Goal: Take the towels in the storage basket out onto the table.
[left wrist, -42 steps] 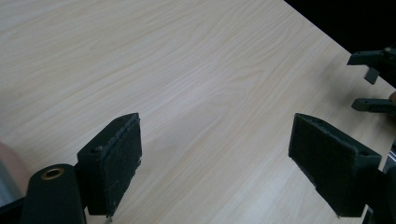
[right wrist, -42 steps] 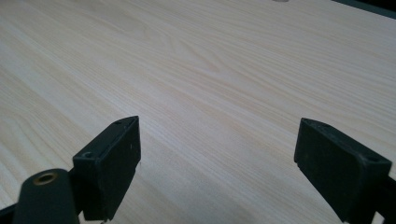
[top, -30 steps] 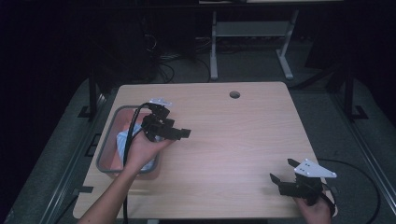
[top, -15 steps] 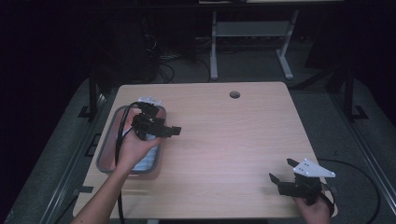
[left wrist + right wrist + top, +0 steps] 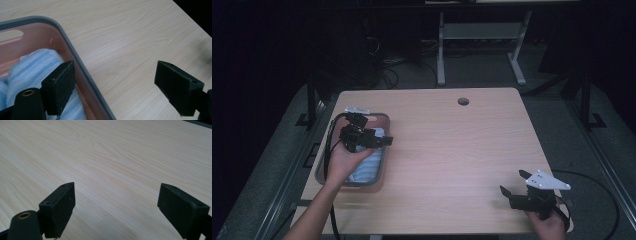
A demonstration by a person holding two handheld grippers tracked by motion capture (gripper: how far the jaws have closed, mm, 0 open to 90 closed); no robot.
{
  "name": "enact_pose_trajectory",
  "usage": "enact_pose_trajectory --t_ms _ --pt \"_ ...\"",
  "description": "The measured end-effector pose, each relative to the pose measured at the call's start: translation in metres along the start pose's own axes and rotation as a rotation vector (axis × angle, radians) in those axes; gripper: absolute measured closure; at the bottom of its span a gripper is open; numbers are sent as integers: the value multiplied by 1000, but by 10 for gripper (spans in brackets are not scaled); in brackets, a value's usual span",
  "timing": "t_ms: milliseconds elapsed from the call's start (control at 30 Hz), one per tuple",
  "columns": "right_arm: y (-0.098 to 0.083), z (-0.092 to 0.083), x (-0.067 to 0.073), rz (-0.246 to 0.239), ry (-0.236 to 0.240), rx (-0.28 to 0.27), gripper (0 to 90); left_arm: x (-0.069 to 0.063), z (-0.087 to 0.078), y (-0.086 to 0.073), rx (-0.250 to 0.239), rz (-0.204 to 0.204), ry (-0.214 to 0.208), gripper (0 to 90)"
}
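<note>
Overhead, the left tongs (image 5: pixel 379 140) hang above the grey-rimmed tray (image 5: pixel 384 120) at the left side of the wooden table (image 5: pixel 462 150), held by the person's left hand (image 5: pixel 343 160). Under and behind those tongs lies a pale blue striped cloth (image 5: pixel 367 167), bunched inside the tray. The right tongs (image 5: pixel 514 187) sit low at the near right corner of the table, well apart from the tray, with the grey three-cornered plate (image 5: pixel 546 180) on top and the right hand (image 5: pixel 547 225) beneath.

Next, the left gripper view: the left tongs (image 5: pixel 115 87) are released, jaws spread wide. One jaw hangs over the cloth (image 5: pixel 35 67) in the pink-floored tray (image 5: pixel 75 60), the other over bare table (image 5: pixel 130 37); the tray's rim runs between them. Whether the jaw touches the cloth cannot be told.

Lastly, the right gripper view: the right tongs (image 5: pixel 116 207) are likewise released, jaws far apart and gripping nothing, with plain table (image 5: pixel 112 152) ahead and between them.
</note>
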State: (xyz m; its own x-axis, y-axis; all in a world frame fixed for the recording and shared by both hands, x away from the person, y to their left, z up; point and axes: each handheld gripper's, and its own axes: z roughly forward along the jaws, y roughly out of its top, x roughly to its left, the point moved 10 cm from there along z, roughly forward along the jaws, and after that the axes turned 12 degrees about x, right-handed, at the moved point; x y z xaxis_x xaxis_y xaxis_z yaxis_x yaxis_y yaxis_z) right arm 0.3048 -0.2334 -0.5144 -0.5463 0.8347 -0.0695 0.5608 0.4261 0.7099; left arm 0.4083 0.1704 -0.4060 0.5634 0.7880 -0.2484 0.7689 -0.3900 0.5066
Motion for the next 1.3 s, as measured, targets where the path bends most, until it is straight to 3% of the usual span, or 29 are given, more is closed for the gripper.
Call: enact_pose_trajectory --t_ms 467,700,800,1100,1200,1300 --pt "0 1 1 -6 3 3 142 36 -8 -22 -4 -81 47 169" --pt "0 1 2 -8 4 5 142 57 -9 -38 13 -129 87 171" --pt "0 2 3 -13 6 6 142 68 -6 -46 27 -152 127 187" --pt "0 1 2 -4 6 5 142 83 12 -62 116 -217 158 204" --pt "0 1 2 -6 6 5 142 87 22 -68 178 -226 162 226" --pt "0 1 3 -9 8 6 142 89 26 -69 202 -232 173 238"
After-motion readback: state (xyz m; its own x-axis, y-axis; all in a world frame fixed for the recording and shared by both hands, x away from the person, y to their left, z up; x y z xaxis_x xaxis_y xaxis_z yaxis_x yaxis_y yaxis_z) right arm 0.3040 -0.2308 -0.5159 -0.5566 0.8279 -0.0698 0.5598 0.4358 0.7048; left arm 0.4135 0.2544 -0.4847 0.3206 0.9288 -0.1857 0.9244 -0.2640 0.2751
